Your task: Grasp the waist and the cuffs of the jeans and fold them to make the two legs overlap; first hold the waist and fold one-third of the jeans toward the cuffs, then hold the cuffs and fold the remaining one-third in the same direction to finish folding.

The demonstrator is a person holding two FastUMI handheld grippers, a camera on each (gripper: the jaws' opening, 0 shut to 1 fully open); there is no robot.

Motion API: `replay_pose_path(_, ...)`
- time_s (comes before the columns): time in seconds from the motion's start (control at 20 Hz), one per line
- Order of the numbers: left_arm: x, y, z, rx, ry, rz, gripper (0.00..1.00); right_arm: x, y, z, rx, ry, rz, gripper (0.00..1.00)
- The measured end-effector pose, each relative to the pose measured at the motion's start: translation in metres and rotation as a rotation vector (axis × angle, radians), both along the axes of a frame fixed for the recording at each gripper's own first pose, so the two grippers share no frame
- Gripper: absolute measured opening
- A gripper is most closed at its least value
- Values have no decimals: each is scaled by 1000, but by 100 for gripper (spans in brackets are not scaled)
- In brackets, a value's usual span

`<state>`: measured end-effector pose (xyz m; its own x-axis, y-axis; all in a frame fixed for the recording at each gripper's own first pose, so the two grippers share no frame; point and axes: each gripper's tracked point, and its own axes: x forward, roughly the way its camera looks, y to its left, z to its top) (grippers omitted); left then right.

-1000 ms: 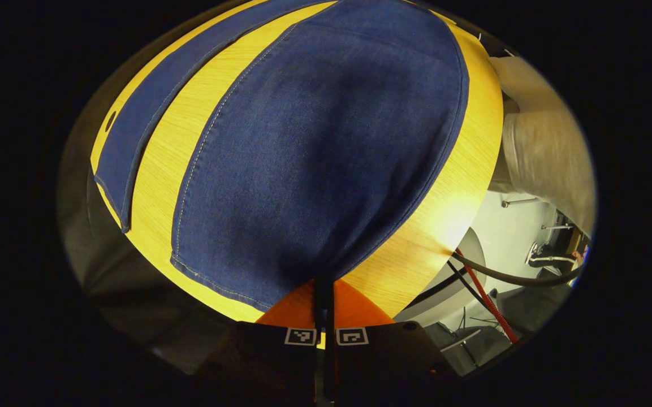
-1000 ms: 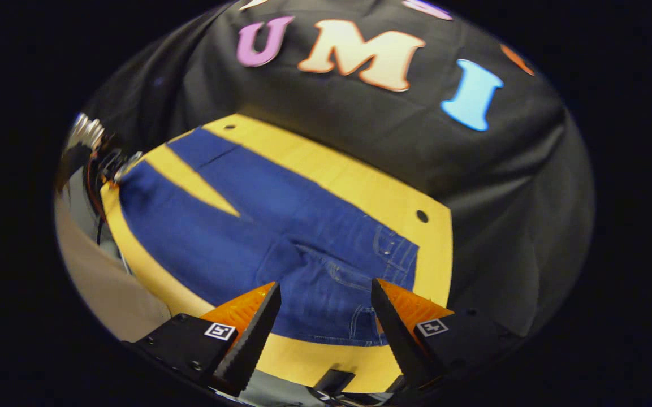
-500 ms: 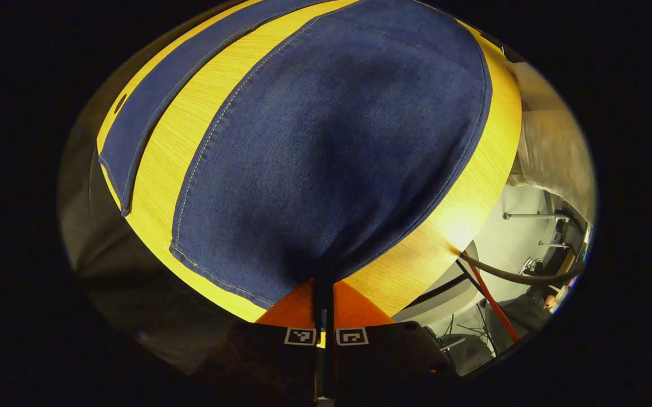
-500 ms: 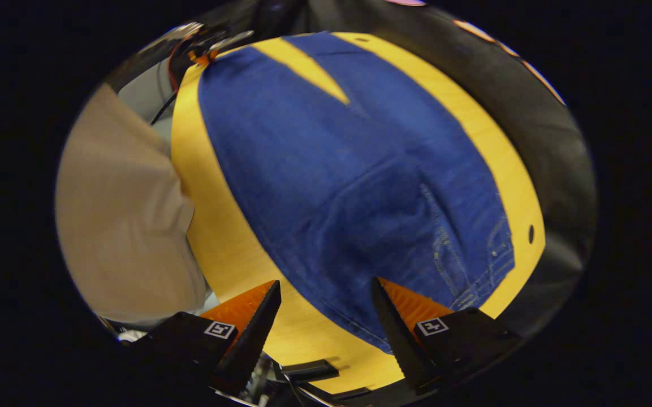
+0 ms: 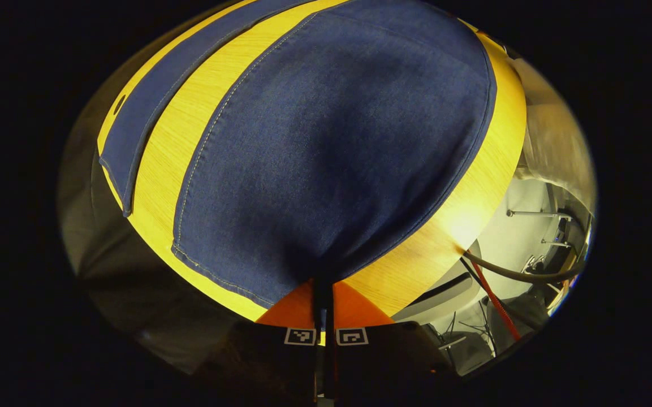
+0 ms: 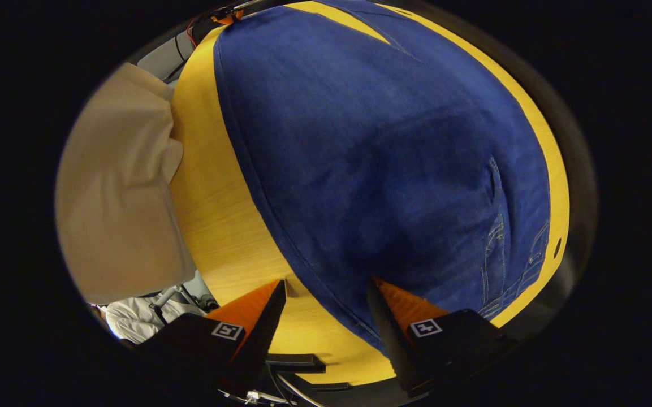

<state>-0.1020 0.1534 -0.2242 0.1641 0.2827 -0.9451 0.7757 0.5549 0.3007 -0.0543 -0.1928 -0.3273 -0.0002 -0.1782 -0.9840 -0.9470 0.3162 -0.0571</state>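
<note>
At the table [image 6: 218, 226] edge, the right hand-held gripper [image 6: 326, 291] straddles the jeans [image 6: 382, 169] hem.

The jeans [image 6: 382, 169] lie flat on the worktop [image 6: 218, 226], with the two legs apart. The left gripper [image 5: 323, 294] is at one cuff [image 5: 258, 265]; the right gripper [image 6: 326, 305] is at the waist edge.

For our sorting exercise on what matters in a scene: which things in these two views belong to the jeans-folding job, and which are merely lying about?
Part of the job:
- jeans
- left gripper, jaws shut on the near leg's cuff
- right gripper, jaws open at the waist end
- table

Just about:
- person's sleeve
- cables
- booth wall cloth
</note>
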Motion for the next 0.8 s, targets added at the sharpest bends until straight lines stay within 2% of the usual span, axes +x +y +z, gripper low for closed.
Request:
replay_pose_path(0.15,0,0,0,-5,-3,7,0,5,-4,0,-9,-50,8,84)
replay_pose_path(0.25,0,0,0,-5,-2,8,0,5,-8,-1,-15,-59,-1,65)
replay_pose_path(0.3,0,0,0,-4,-2,9,0,5,-9,-2,-15,-60,-11,69)
replay_pose_path(0.35,1,0,0,-6,-5,8,0,5,-6,0,-12,-65,-26,64)
replay_pose_path(0.45,1,1,-1,-11,-18,11,0,6,-5,0,-12,-69,-43,66)
replay_pose_path(0.55,2,0,-2,-11,-41,10,0,8,-4,1,-14,-76,-68,60)
replay_pose_path(0.65,2,1,-2,-16,-66,3,0,12,3,2,-4,-102,-144,47)
replay_pose_path(0.7,2,1,-3,-25,-81,9,0,15,6,4,0,-117,-181,31)
replay_pose_path(0.75,2,1,-3,-39,-97,27,0,18,3,4,8,-141,-219,28)
replay_pose_path(0.8,2,0,-3,-61,-114,54,0,20,5,7,14,-168,-261,12)
